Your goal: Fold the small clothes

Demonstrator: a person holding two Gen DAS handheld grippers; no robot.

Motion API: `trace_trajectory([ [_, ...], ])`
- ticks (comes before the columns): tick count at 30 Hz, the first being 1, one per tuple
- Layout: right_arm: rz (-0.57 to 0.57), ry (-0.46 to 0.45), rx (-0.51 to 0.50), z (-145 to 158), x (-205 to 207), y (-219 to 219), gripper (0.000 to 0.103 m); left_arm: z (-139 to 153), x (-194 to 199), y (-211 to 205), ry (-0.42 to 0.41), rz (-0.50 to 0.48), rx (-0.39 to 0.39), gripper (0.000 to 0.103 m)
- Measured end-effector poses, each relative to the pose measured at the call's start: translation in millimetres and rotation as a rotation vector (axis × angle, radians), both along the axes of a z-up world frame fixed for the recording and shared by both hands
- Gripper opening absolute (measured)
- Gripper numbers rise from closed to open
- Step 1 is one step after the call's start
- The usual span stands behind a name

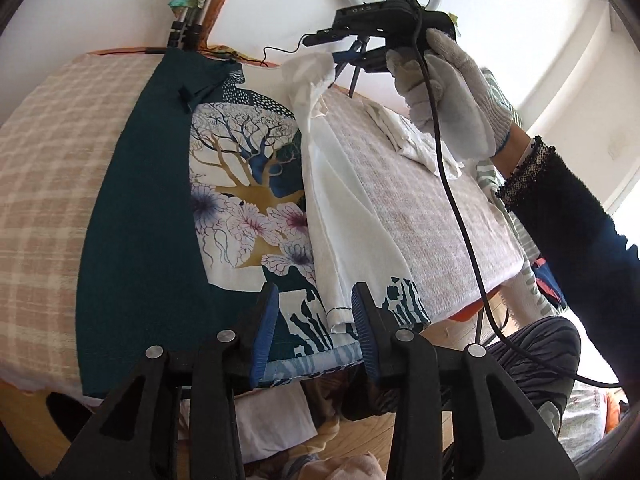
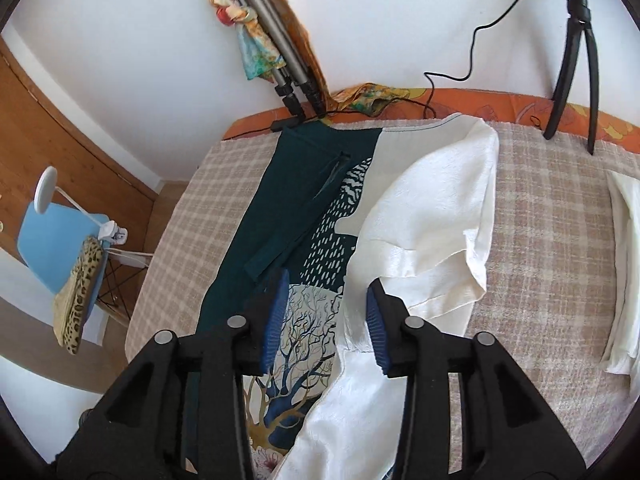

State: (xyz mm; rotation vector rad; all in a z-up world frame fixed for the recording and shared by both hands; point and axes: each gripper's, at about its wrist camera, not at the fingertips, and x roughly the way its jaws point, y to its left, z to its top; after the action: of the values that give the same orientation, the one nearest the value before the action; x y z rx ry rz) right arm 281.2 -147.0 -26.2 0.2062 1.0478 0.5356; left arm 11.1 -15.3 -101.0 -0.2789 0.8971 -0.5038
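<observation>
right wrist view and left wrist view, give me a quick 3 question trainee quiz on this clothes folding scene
1. True or false: the white lining side of the printed garment is turned over onto its tree-print side.
2. Which colour are the pads of the left claw? A red, B blue, C green.
3. In the right wrist view, what lies alone on the checked cover at the right edge?

Key
1. True: white cloth overlaps the tree print.
2. B, blue.
3. A small folded white cloth.
</observation>
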Motion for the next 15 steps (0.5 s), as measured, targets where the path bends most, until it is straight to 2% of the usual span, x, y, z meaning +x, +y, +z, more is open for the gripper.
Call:
trace_trajectory([
  [1,-0.018,0.006,0.028,0,1,-14,0.043,4,0,5,-0.015,0.006,0.012,0.044],
  [4,-0.037,0.068,0.118,-9,10,-35,0.043,13,4,16,-0.047,0.036,0.039,0.045],
  [6,-0.038,0.061,0.141,-12,13,-31,0.043,15,10,20,-0.054,0.047,0.041,0.045],
  [9,0.011,0.083,0.119,-20,19,0,0.043,17,20,21,-0.074,0.066,0.053,0.045],
  [12,0.068,0.164,0.082,-44,28,45,0.043,22,28,27,-0.094,0.104,0.043,0.045],
  [13,0.08,0.181,0.05,-53,31,62,0.043,25,30,31,-0.103,0.122,0.039,0.045],
  [15,0.09,0.193,-0.075,-72,32,93,0.043,33,32,42,-0.129,0.165,0.034,0.045],
])
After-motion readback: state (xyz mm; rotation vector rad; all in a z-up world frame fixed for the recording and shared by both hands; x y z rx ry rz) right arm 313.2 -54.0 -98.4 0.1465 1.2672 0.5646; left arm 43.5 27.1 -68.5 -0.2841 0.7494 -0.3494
